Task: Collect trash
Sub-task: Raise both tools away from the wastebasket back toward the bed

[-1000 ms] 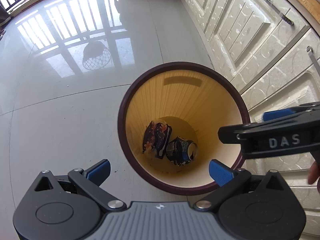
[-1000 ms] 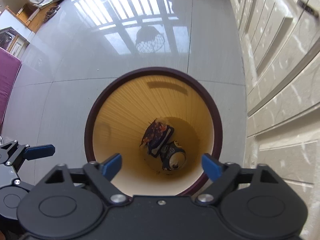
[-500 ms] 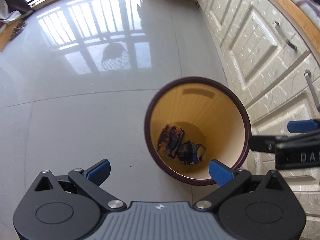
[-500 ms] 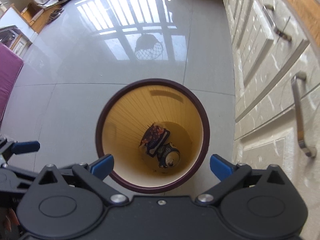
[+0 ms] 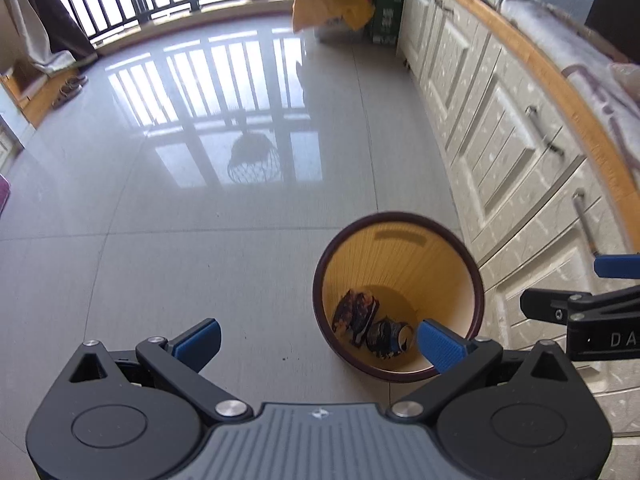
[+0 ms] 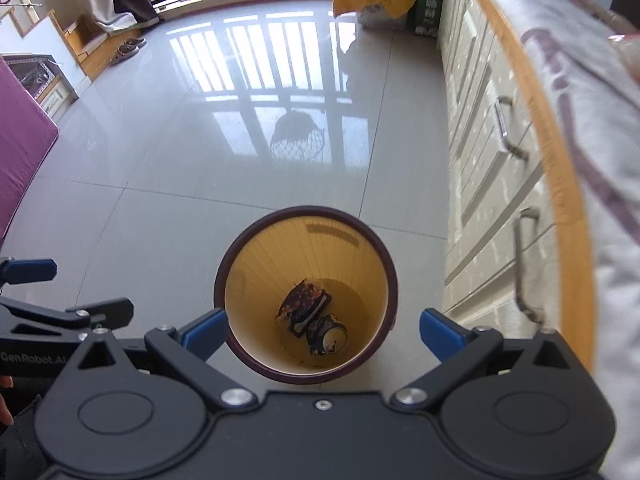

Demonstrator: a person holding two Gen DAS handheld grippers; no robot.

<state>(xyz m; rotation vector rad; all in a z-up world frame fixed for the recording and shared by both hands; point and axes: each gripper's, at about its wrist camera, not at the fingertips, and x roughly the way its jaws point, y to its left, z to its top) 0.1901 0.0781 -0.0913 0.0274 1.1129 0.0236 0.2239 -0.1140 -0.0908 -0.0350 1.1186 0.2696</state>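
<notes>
Both sets of fingers stand wide apart with nothing between them. The right gripper (image 6: 322, 330) hangs spread over the bin (image 6: 306, 214), its blue pads framing the rim on either side without touching it. The left gripper (image 5: 318, 340) is just as empty, its own gap over bare floor (image 5: 160, 264) with the bin off to its right.

Down at the bottom of the bin lie the task's things: a crumpled wrapper (image 6: 302, 306) leaning against a crushed can (image 6: 328, 338), the two touching. Both look well below the rim, so the drop reads as finished.

The step in hand looks like pulling clear and hunting for the next piece of trash. To do that well, the person would lift straight up so no finger clips the rim and tips the bin, which stands just beside the cabinets (image 6: 480, 160). Keeping the fingers spread saves a move at the next pickup. The floor in view shows no other litter, only a few dark specks near the bin, too small to tell. The pale cloth (image 6: 580, 92) on the table at right is worth a look next.
</notes>
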